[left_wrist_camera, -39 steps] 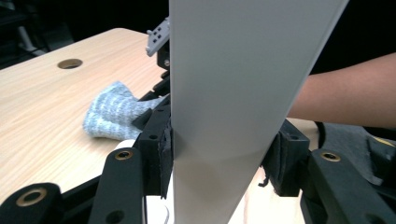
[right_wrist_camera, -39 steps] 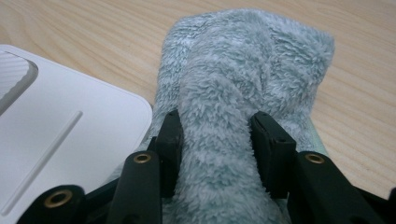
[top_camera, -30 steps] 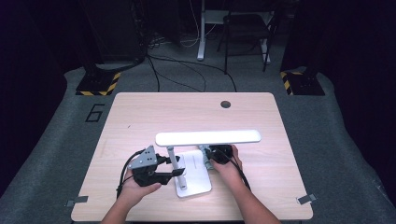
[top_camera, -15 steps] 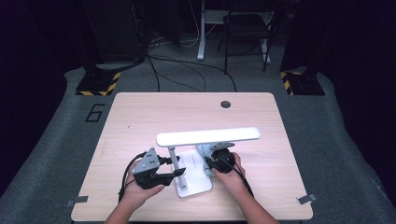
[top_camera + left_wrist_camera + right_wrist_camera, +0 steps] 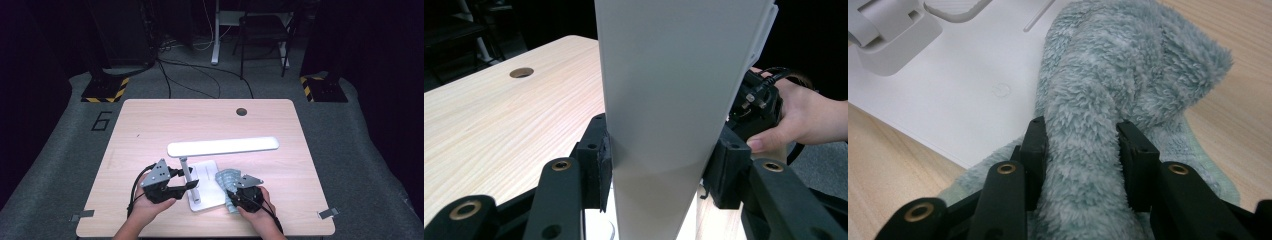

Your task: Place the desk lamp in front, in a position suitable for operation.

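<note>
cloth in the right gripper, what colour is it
Pale grey-green and fluffy; the cloth shows best in the right gripper view, pinched by the right gripper.

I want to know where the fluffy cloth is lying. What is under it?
The fluffy cloth lies partly on the lamp's white base and partly on the wooden table. The cloth hides whatever sits beneath its middle.

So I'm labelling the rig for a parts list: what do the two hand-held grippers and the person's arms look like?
Both hand-held grippers, left and right, are black, each topped by a grey three-cornered plate and trailing a black cable. Their jaws are black bars with brass-coloured pivot rings. The forearms are bare, with no sleeves or gloves in view.
</note>
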Demonstrator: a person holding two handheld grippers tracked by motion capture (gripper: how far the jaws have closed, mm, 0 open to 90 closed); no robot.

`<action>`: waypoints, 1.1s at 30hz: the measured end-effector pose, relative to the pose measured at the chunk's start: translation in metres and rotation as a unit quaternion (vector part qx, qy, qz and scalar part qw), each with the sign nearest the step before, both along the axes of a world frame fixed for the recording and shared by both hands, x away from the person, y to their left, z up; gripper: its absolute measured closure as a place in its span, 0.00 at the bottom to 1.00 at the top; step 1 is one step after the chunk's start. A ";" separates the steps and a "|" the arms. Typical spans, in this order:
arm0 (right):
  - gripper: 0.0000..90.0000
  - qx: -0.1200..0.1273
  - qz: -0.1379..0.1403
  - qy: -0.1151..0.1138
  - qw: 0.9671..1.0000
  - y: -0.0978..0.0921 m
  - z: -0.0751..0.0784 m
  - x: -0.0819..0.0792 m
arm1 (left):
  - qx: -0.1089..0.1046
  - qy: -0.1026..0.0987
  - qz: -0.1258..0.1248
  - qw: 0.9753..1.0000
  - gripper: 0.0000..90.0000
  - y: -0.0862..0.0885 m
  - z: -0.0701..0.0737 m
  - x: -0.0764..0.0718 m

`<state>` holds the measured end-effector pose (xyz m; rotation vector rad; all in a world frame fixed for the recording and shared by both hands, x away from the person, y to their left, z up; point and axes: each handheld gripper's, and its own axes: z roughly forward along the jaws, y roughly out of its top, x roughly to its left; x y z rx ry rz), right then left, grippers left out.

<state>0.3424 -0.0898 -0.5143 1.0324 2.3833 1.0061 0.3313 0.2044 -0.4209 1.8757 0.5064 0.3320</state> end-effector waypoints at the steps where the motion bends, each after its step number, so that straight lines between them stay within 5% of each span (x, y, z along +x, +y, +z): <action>1: 0.69 0.001 -0.005 0.001 1.000 0.001 0.000 0.000 | -0.002 0.000 0.003 1.000 0.59 0.000 0.000 0.000; 21: 0.69 0.026 -0.050 0.018 0.998 0.028 -0.001 0.075 | -0.008 0.009 -0.010 1.000 0.58 0.001 -0.001 0.002; 33: 0.66 0.021 -0.074 0.026 0.997 0.047 0.001 0.115 | -0.007 0.008 -0.011 1.000 0.58 0.001 -0.001 0.002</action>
